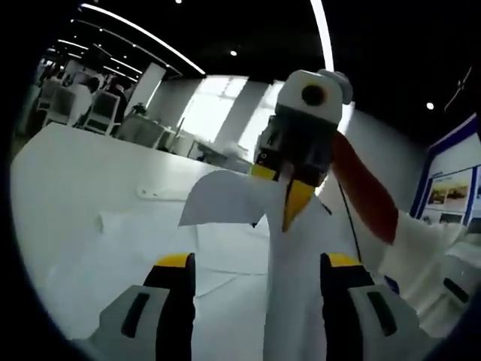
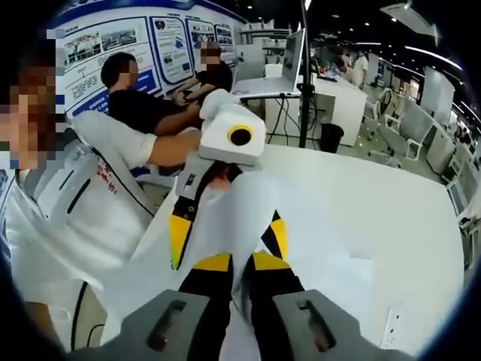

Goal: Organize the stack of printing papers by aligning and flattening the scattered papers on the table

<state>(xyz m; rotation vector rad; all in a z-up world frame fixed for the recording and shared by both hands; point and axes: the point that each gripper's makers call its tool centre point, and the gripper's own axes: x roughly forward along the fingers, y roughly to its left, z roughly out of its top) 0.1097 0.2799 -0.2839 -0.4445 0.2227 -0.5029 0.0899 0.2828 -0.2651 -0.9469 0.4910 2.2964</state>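
Two grippers are working one sheet of printing paper (image 1: 297, 286), lifted off the desk (image 1: 83, 180). Right gripper (image 2: 240, 263) is clamping narrow on the sheet's near edge, jaws almost touching w/ paper running up between them at 12 o'clock. Left gripper (image 1: 258, 259) is standing wide; the sheet is hanging in the gap nearer the 3 o'clock jaw, and whether that jaw is touching it is hard to tell through the fisheye blur. In the left gripper view the right gripper (image 1: 289, 188) is coming in at 1 o'clock, pinching the sheet's top w/ a corner flaring out toward 9. In the right gripper view the left gripper (image 2: 225, 226) is sitting at 12, straddling the paper.

Remaining papers (image 1: 150, 256) are lying loose on the desk at 8–9 o'clock of the left gripper view, overlapping unevenly, not squared.

Step in hand, I'd judge: carrying this sheet over to the pile. To do it well: keep the right grip firm but near the edge to avoid creasing, use the left as a guide to stop the sheet curling, lower it flat, matching corners before letting go. Risk: the sheet is folding along its length, so tension btw both grippers needs to stay even.
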